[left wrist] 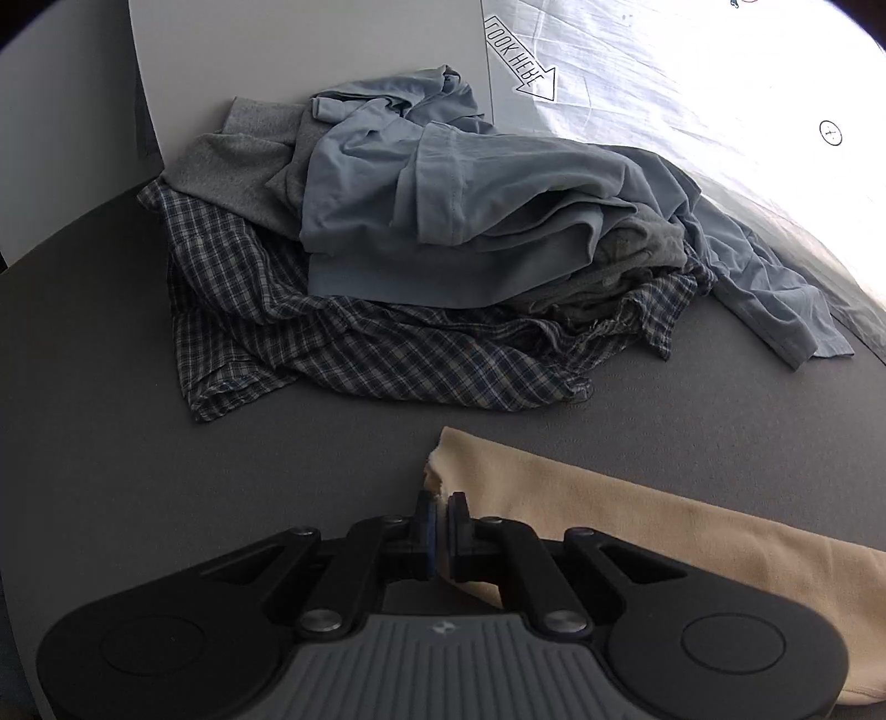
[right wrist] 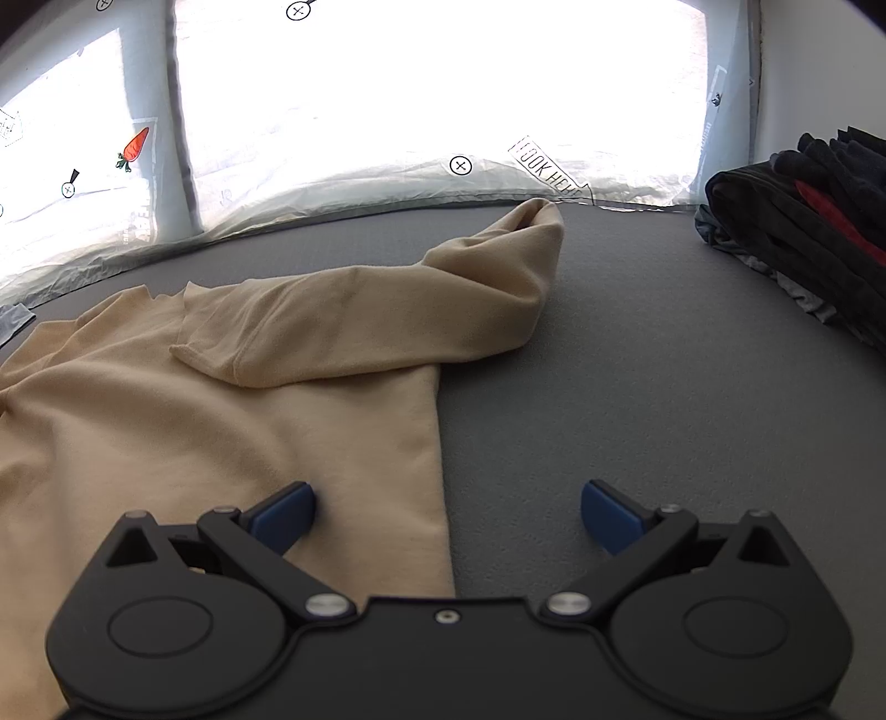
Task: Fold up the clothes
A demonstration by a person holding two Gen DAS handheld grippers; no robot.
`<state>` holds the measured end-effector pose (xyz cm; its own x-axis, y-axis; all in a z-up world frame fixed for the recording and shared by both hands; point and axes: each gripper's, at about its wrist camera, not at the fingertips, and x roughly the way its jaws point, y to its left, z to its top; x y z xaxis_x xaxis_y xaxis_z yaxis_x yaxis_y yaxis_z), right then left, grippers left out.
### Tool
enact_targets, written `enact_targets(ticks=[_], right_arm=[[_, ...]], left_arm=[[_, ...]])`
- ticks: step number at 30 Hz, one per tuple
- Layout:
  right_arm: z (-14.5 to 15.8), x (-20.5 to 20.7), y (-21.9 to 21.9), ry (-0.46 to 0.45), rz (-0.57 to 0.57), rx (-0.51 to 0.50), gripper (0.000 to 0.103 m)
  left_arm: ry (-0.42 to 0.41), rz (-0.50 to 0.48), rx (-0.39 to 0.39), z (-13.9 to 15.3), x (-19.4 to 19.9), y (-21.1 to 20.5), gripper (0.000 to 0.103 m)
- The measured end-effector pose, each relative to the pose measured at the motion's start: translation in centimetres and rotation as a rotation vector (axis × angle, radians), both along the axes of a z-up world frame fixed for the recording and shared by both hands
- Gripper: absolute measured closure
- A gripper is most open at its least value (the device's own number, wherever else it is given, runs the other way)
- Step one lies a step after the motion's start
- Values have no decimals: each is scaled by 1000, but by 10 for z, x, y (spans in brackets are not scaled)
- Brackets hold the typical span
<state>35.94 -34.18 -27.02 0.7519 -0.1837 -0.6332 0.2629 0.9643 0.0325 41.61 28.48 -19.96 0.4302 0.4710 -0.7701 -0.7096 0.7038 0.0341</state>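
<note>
A beige long-sleeved top [right wrist: 166, 421] lies spread on the grey table mat [right wrist: 637, 387]. One sleeve [right wrist: 387, 310] is folded back across its chest. In the left wrist view my left gripper [left wrist: 442, 512] is shut on a bunched edge of the beige top [left wrist: 637, 526], which trails off to the right. My right gripper [right wrist: 447, 512] hovers open over the top's straight side edge, one blue pad above the cloth and the other above the bare mat, with nothing pinched.
A heap of unfolded clothes sits behind the left gripper: a light blue shirt [left wrist: 443, 221], grey garments [left wrist: 238, 160] and a plaid shirt [left wrist: 332, 343]. A white board [left wrist: 304, 50] stands behind it. Dark folded clothes [right wrist: 808, 221] lie far right. A bright plastic sheet [right wrist: 415, 111] borders the mat.
</note>
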Motion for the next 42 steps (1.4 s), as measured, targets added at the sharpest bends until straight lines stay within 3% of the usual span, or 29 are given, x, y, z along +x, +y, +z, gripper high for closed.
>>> enact_targets(ticks=[3, 9, 14, 18, 21, 26, 28, 31, 34, 38, 42], right_arm=[[0, 0, 0, 1, 0, -1, 0], [1, 0, 0, 0, 1, 0, 0], [1, 0, -1, -1, 1, -2, 0], [1, -1, -1, -1, 2, -1, 0], [1, -1, -2, -3, 2, 1, 0], [1, -3, -5, -14, 4, 18, 0], [2, -5, -8, -26, 4, 38, 0], [2, -7, -11, -41, 5, 61, 0], [3, -8, -12, -48, 6, 72, 0], [3, -8, -13, -49, 6, 77, 0], [4, -6, -13, -32, 19, 75, 0]], left_arm=[[18, -18, 40, 6, -1, -9, 95], [123, -13, 35, -12, -5, -10, 90], [177, -29, 87, -7, -7, -12, 66], [141, 6, 42, 8, -28, -14, 61], [100, -116, -43, 15, -47, -41, 59], [61, -496, -270, 22, -73, -126, 44], [60, -656, -363, 21, -83, -167, 42], [92, -823, -365, 17, -96, -217, 42], [119, -882, -352, 9, -108, -250, 42], [140, -850, -332, 3, -117, -269, 43], [126, -809, -401, 9, -121, -273, 43]])
